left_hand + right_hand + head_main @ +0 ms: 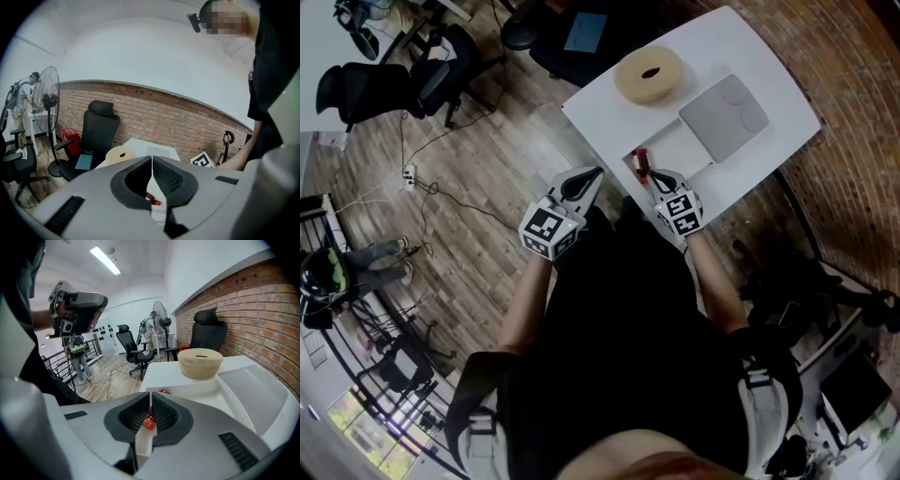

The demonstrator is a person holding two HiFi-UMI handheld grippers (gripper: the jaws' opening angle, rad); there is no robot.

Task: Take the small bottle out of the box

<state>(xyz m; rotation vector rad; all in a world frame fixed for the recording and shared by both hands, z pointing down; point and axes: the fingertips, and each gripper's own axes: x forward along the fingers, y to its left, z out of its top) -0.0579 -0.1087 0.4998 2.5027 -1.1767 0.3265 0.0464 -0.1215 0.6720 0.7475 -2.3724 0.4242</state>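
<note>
A small red bottle [642, 164] lies at the near left edge of the open white box [677, 148] on the white table [600, 108]. My right gripper [654, 178] is just short of it, pointing down, jaws shut with nothing gripped. In the right gripper view the red bottle [148, 423] shows through the slit under my right gripper [150, 397]. My left gripper [596, 174] hovers off the table's near left edge, shut and empty. The left gripper view shows the left gripper [152, 160] with the bottle [153, 200] far beyond it.
The box's grey lid [727, 117] lies open to the right. A beige round roll [649, 75] stands behind the box. Black office chairs [441, 75] and floor cables [412, 173] are to the left, and a brick wall [262, 310] runs along the right.
</note>
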